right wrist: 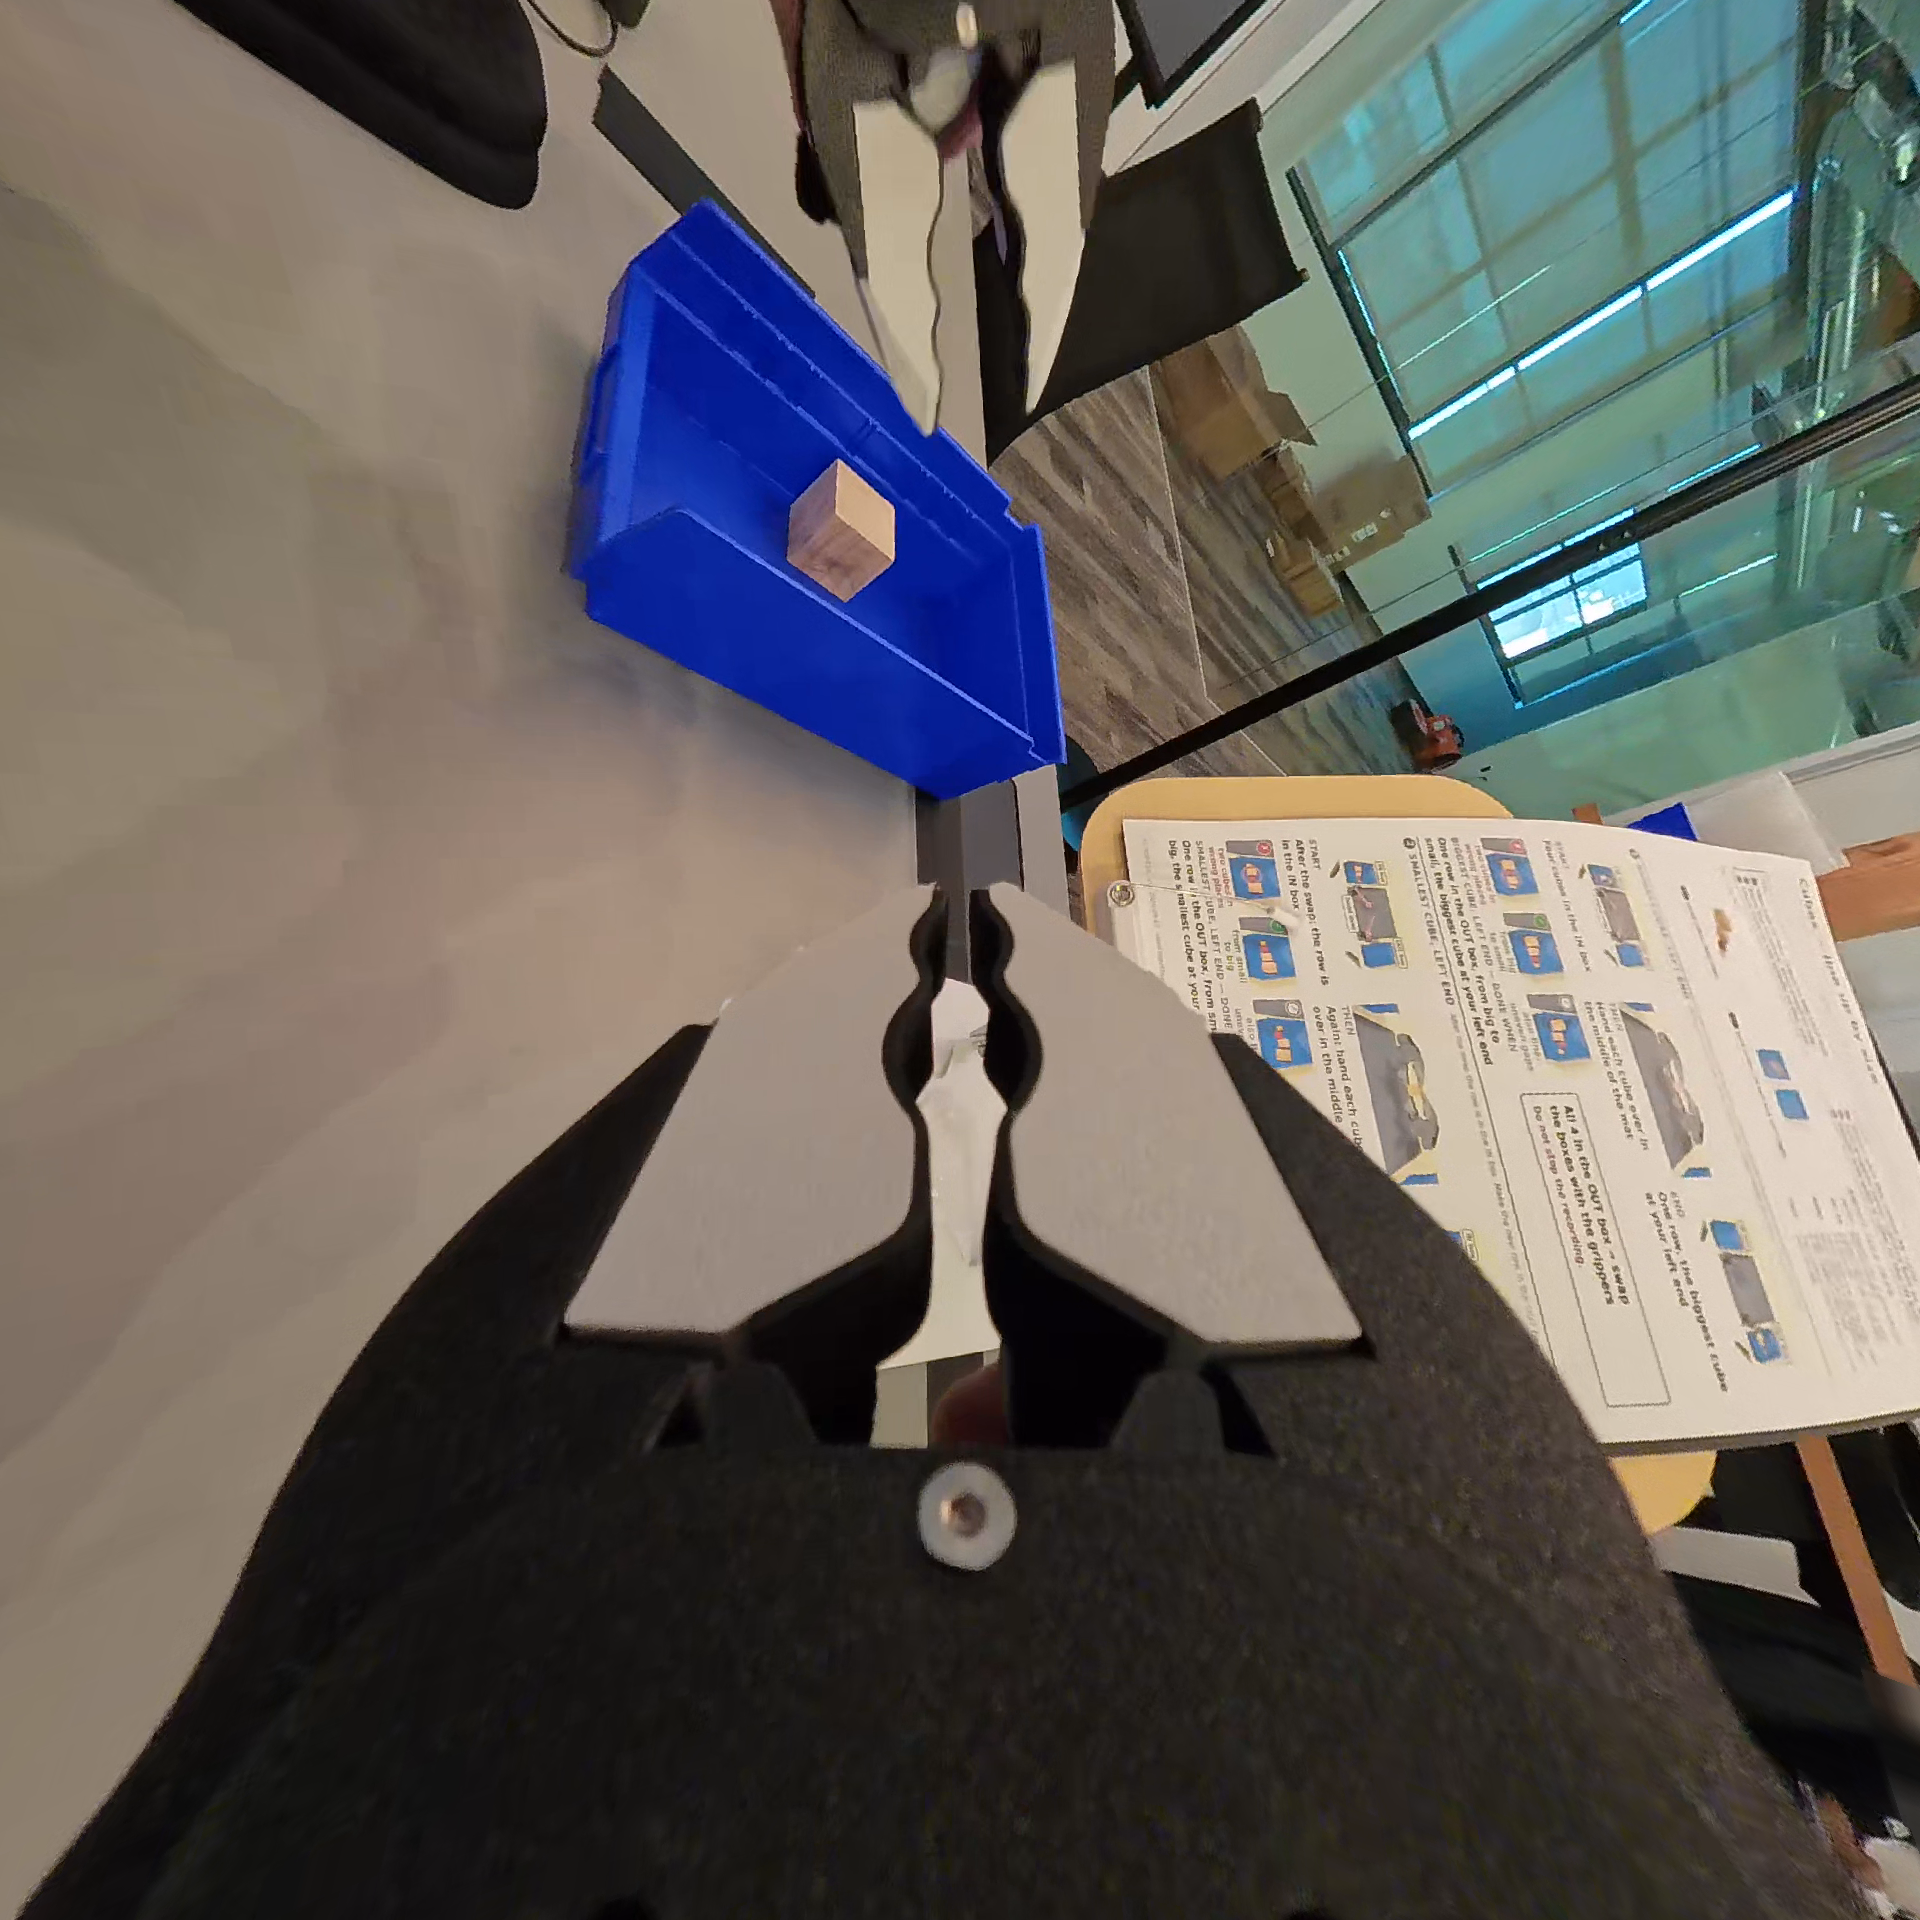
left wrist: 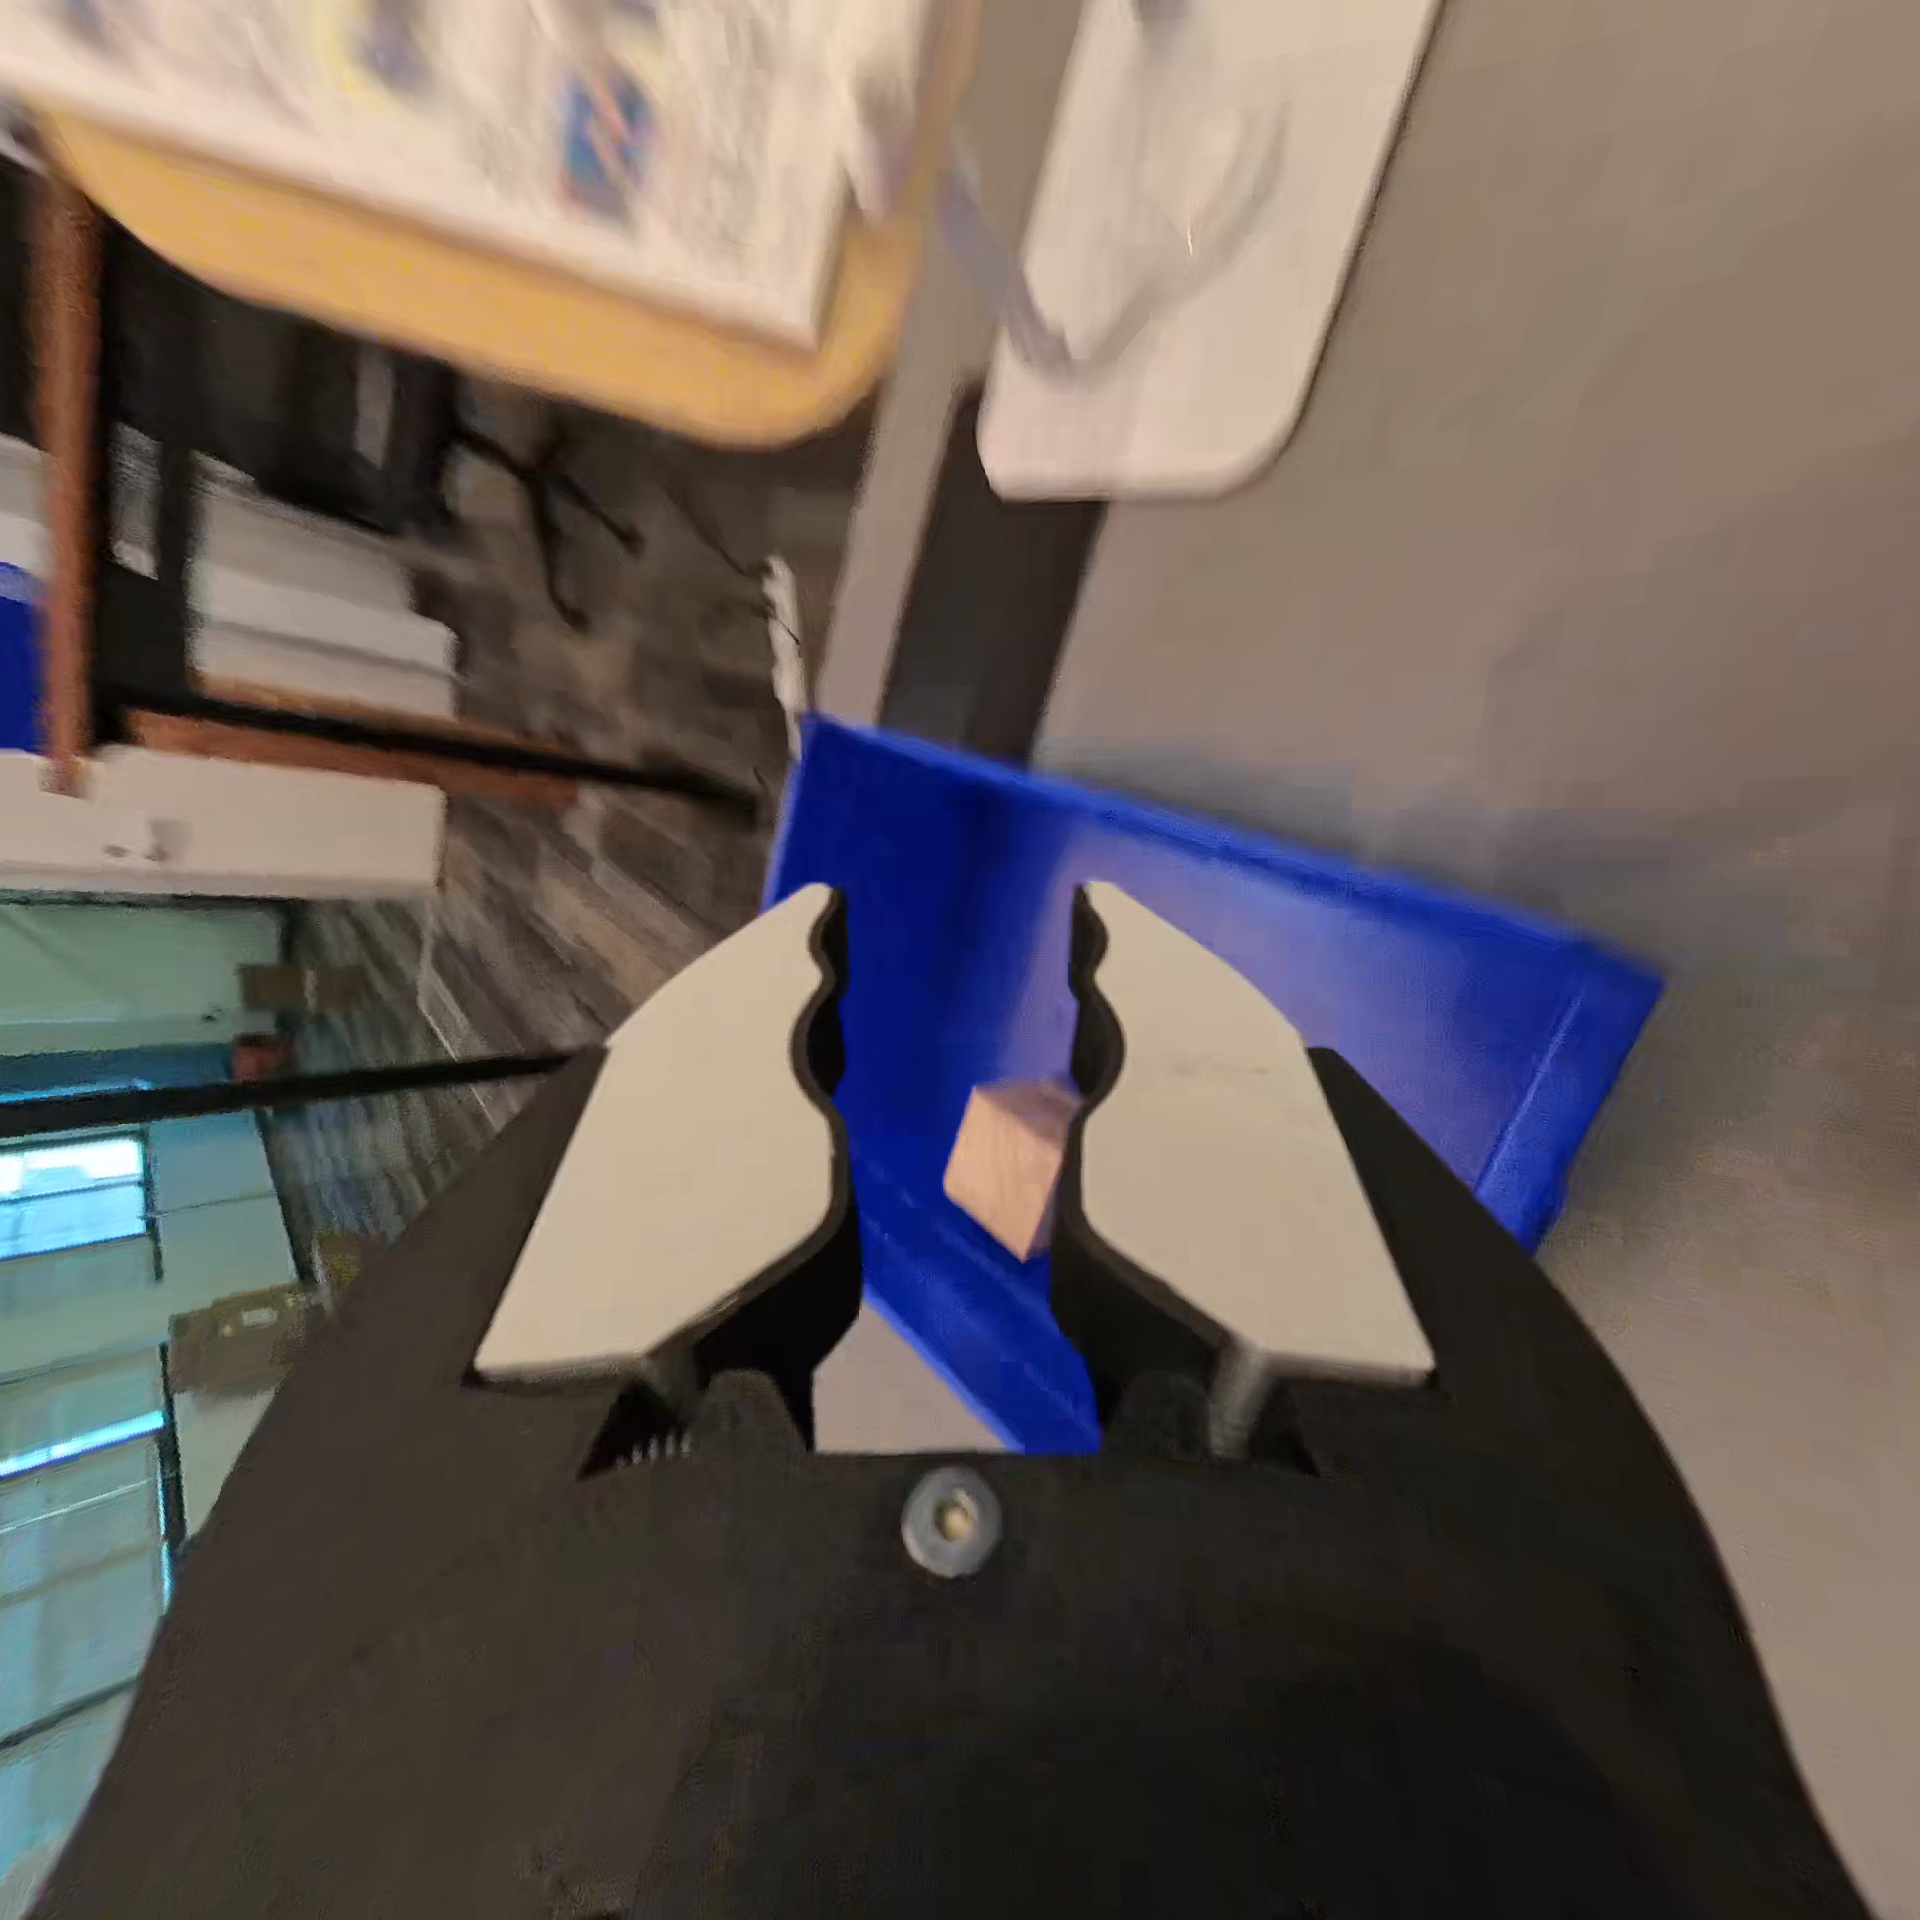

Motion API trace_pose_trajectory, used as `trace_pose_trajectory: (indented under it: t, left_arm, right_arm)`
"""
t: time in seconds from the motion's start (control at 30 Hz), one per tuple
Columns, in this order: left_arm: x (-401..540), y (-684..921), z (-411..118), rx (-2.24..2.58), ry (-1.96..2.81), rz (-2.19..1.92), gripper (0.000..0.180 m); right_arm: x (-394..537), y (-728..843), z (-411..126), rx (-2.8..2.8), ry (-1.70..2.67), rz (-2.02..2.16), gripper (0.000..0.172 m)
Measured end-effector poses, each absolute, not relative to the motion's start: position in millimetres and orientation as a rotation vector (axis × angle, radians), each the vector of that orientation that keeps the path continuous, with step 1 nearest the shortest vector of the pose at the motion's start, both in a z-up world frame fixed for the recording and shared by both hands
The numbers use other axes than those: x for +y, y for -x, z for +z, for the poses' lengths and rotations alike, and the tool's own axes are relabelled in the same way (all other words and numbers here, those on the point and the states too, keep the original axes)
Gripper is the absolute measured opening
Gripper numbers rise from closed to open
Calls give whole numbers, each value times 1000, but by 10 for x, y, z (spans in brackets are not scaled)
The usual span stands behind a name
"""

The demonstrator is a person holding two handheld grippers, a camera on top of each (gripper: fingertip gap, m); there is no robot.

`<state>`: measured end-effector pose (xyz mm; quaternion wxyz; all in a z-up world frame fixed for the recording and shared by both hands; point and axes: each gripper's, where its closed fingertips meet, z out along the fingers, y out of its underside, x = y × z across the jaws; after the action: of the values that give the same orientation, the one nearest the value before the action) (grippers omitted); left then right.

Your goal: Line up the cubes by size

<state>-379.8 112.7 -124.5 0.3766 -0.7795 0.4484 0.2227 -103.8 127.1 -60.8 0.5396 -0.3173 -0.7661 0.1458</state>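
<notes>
A wooden cube (right wrist: 842, 530) lies inside a blue bin (right wrist: 727, 644) on the grey table (right wrist: 312, 727), near the table's edge. In the left wrist view, which is blurred, the cube (left wrist: 1008, 1169) shows between my fingers but lies down in the bin (left wrist: 1351, 987), not in the grasp. My left gripper (left wrist: 958, 904) is open with nothing held. It also shows in the right wrist view (right wrist: 982, 405), hovering above the bin's far side, clear of the cube. My right gripper (right wrist: 964, 899) is shut with nothing between its pads, over the table's edge on the near side of the bin.
A printed instruction sheet (right wrist: 1507, 1091) lies on a tan round-cornered table (right wrist: 1299, 795) just past the grey table's edge. A black object (right wrist: 416, 94) sits at the far end of the table. Wood-pattern floor (right wrist: 1122, 582) lies beyond the edge.
</notes>
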Motion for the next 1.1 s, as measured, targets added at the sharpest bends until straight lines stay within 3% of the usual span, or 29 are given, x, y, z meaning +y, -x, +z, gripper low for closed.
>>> trace_pose_trajectory:
  t: [0.03, 0.1, 0.37, 0.6, 0.77, 1.1]
  left_arm:
    - [1159, 4000, -1405, 1190, 2086, 585, 45]
    - [1215, 4362, -1711, 1276, 2245, 599, 60]
    - [1270, 5275, -2713, 1482, 2656, 562, 83]
    - [1282, 5403, -2978, 1482, 2730, 516, 64]
    - [1341, 5156, -2556, 1293, 2557, 469, 63]
    - [1231, 3080, -848, 1072, 1740, 167, 62]
  right_arm:
    - [1268, 1044, -614, -1825, 753, 351, 4]
    - [1260, 1062, -646, -1843, 747, 351, 4]
    - [1246, 1133, -775, -1894, 749, 329, 5]
    - [1257, 1176, -841, -1913, 753, 349, 7]
    - [1242, 1231, -826, -1892, 750, 416, 13]
    - [1053, 1533, -514, -1672, 705, 652, 49]
